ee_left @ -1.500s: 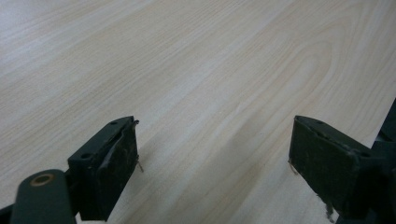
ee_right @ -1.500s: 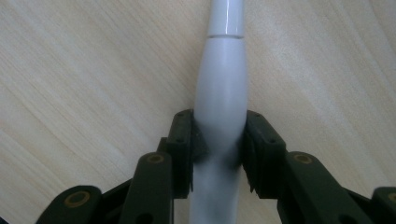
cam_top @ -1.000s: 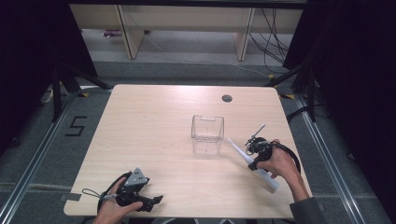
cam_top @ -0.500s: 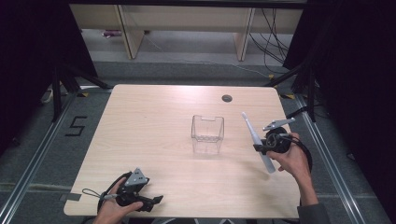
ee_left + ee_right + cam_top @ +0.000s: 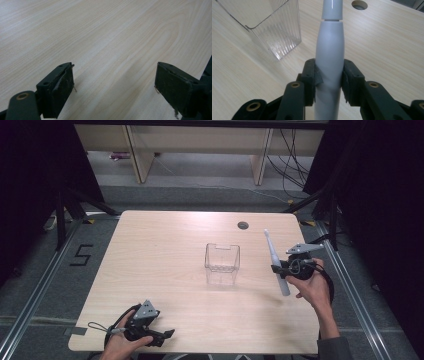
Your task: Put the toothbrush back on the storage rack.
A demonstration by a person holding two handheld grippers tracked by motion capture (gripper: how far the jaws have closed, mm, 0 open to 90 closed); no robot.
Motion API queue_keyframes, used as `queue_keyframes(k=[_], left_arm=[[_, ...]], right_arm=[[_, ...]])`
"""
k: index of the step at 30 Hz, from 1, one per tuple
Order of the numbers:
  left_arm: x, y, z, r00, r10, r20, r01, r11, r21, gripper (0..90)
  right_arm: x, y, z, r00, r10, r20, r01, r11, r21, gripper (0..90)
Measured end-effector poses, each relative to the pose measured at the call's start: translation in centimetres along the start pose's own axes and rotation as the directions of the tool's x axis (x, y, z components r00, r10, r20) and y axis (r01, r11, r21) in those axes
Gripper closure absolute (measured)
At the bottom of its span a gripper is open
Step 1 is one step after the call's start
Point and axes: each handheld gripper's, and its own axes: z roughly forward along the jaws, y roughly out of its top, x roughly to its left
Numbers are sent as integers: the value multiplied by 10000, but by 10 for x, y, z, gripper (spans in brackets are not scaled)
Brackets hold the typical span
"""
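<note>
1. I have the right gripper pinching the white electric toothbrush around its thick handle; in the right gripper view both pads press its sides.
2. The toothbrush is lifted off the table at about 3 o'clock from the clear plastic holder, near it but apart.
3. Its long axis runs tilted, close to upright: the slim head end points up and away toward 12 o'clock, and the thick base hangs down toward me below the jaws.
4. Done, as I judge it: the pick-up. Left: carrying it over the holder's open top, righting it and lowering it in base first. The holder stands empty.
5. My left gripper rests at the table's near edge, about 7 o'clock from the holder, jaws spread wide over bare wood.
</note>
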Motion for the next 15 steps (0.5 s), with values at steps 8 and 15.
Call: queue_keyframes(k=[8,15], left_arm=[[0,0,0,10000,-45,-3,45,10000,-54,149],[1,0,-1,10000,79,-13,-78,10000,48,149]], right_arm=[[1,10,-3,10000,-56,-47,54,9990,-433,666],[2,22,0,9999,74,-145,-89,9944,-1058,666]])
